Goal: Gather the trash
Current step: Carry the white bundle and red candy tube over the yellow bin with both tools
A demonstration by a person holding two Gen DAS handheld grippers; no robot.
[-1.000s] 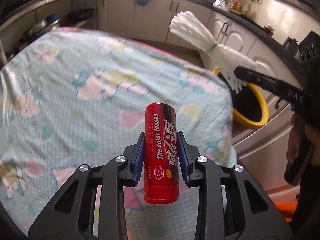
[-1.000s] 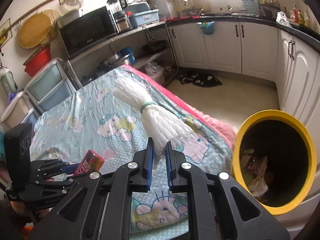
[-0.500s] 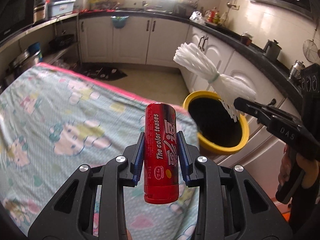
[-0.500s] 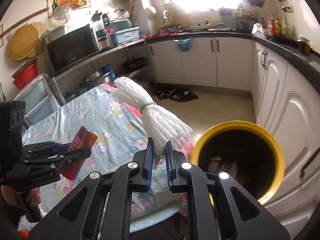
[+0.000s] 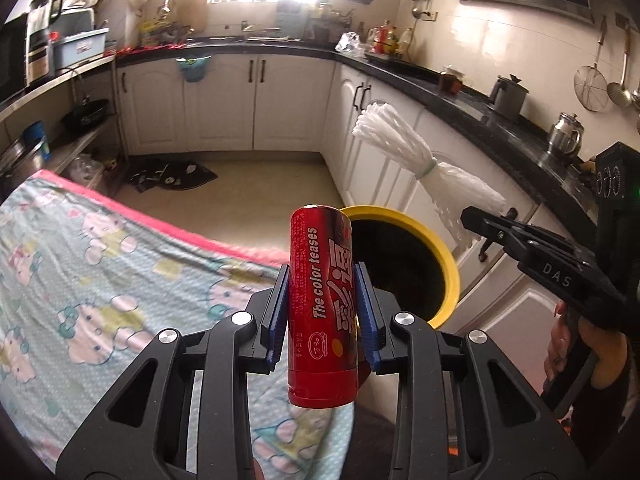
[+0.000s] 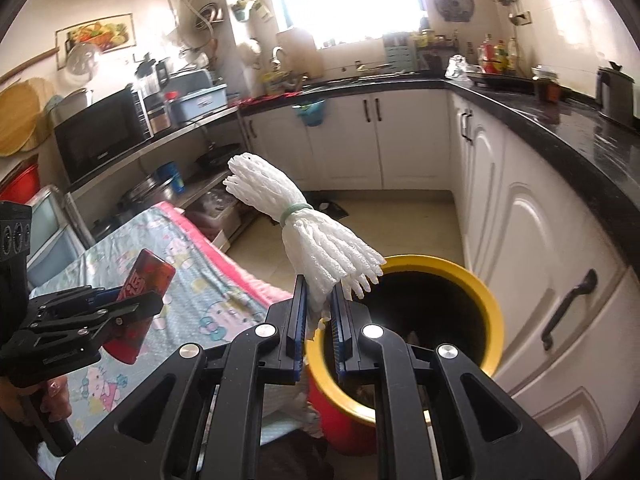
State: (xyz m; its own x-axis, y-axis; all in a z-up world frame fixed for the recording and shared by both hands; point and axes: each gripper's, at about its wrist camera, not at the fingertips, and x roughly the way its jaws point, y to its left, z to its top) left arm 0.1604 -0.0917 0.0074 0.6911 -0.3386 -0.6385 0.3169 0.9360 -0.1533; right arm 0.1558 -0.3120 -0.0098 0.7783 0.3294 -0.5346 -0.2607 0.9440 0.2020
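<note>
The bin's [image 6: 472,280] interior is dark; its contents at the bottom are hard to make out, and the gripper bodies cut off its near rim. The bin stands beside the cartoon-print table cover [image 5: 100,280], at 1 o'clock in the left wrist view. The left gripper [image 5: 322,304] clamps an upright red tube [image 5: 320,300]. The right gripper [image 6: 319,316], narrow, pinches a white foam net bundle [image 6: 312,236], raised above the bin's rim.
</note>
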